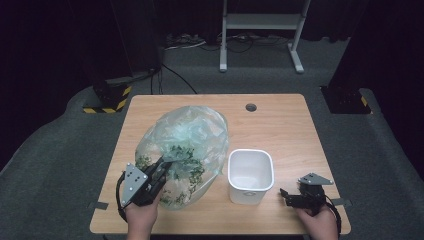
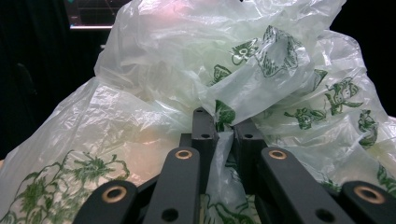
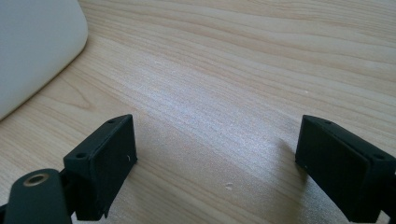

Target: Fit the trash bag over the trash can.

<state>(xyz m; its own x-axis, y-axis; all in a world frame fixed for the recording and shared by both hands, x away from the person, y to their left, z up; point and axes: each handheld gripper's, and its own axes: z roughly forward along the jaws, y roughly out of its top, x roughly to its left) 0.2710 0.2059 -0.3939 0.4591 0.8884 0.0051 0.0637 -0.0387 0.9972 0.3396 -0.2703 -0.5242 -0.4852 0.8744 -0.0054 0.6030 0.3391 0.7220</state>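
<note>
Wooden table (image 1: 280, 125), green-printed plastic bag (image 1: 187, 140), unreadable.

Wood table (image 1: 285, 125), plastic bag (image 1: 192, 135), white bin (image 1: 250, 176)

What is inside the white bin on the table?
The white bin shows bare white walls and floor in the high view, with nothing in it. Its near inner wall is hidden by the rim.

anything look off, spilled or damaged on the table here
Nothing stands out. The plastic bag is crumpled but shows no tear or spill, with a fold pinched in the left gripper. The white bin stands upright beside it, and the right gripper rests open over bare table.
</note>
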